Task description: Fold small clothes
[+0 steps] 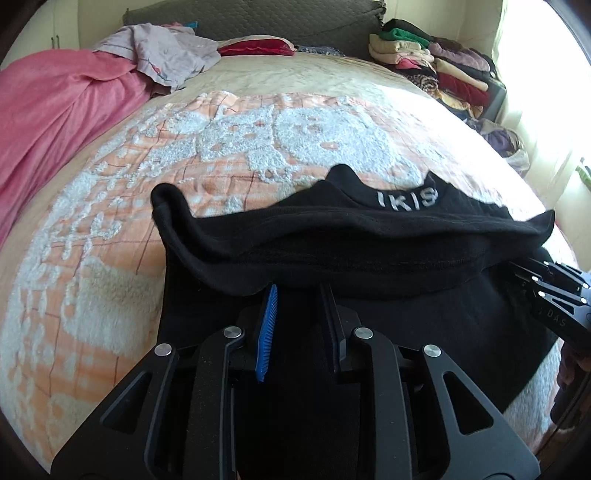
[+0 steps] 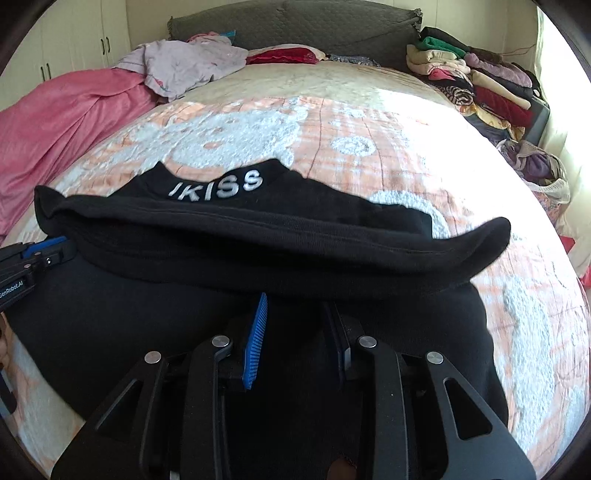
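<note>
A black garment [image 1: 369, 236] with white "IKISS" lettering [image 2: 218, 188] lies on the bed, its upper part folded forward into a thick roll over the lower part. My left gripper [image 1: 299, 291] has its fingers apart, with the tips under the folded edge on the garment's left side. My right gripper [image 2: 295, 299] has its fingers apart too, with the tips under the same fold on the right side. Each gripper shows in the other's view: the right one in the left wrist view [image 1: 550, 291], the left one in the right wrist view [image 2: 33, 258]. The fingertips are hidden by cloth.
The bed has an orange and white fluffy blanket [image 1: 221, 147]. A pink sheet [image 1: 55, 110] and lilac clothes [image 1: 166, 51] lie at the far left. Stacks of folded clothes [image 2: 480, 81] stand at the far right. A dark headboard cushion [image 2: 295, 22] is at the back.
</note>
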### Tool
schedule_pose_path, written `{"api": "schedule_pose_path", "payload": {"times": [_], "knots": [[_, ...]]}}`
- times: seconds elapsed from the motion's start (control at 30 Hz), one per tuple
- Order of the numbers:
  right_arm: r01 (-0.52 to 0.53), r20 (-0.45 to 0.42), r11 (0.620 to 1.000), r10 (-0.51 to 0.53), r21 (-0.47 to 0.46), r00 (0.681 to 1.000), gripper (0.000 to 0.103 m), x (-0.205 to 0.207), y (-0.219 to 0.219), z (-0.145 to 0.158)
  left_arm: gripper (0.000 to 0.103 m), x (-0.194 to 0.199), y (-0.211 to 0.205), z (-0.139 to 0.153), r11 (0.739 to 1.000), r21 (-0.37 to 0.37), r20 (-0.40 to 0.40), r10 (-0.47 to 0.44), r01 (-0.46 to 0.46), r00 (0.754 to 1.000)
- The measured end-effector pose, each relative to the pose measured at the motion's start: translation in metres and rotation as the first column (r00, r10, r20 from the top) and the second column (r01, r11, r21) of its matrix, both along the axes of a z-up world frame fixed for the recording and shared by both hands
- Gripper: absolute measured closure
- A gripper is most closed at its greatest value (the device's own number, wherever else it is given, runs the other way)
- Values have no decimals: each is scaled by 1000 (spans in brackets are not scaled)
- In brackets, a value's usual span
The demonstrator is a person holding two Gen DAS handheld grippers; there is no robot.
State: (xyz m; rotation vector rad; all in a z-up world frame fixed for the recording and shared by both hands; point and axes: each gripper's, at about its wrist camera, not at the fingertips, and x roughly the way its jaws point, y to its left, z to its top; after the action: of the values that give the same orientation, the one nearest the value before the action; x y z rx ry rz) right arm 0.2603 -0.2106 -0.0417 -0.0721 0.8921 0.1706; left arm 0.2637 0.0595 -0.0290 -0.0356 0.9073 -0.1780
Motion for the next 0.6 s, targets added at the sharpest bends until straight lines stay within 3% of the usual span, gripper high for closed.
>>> {"api": "schedule_pose_path", "payload": {"times": [0.33,0.5,0.6], "knots": [[76,44,997,-76,12,996,74,36,-5,11,77,2,46,9,995,-51,84,89,-85,992],[123,108,992,-126,34,986,74,22,-34,30,73,1,65,9,988,-90,64,134,-128,989],[174,114,984,-178,38,977,67,15,-63,35,71,3,69,5,984,-117,31,138,-134,990]]}}
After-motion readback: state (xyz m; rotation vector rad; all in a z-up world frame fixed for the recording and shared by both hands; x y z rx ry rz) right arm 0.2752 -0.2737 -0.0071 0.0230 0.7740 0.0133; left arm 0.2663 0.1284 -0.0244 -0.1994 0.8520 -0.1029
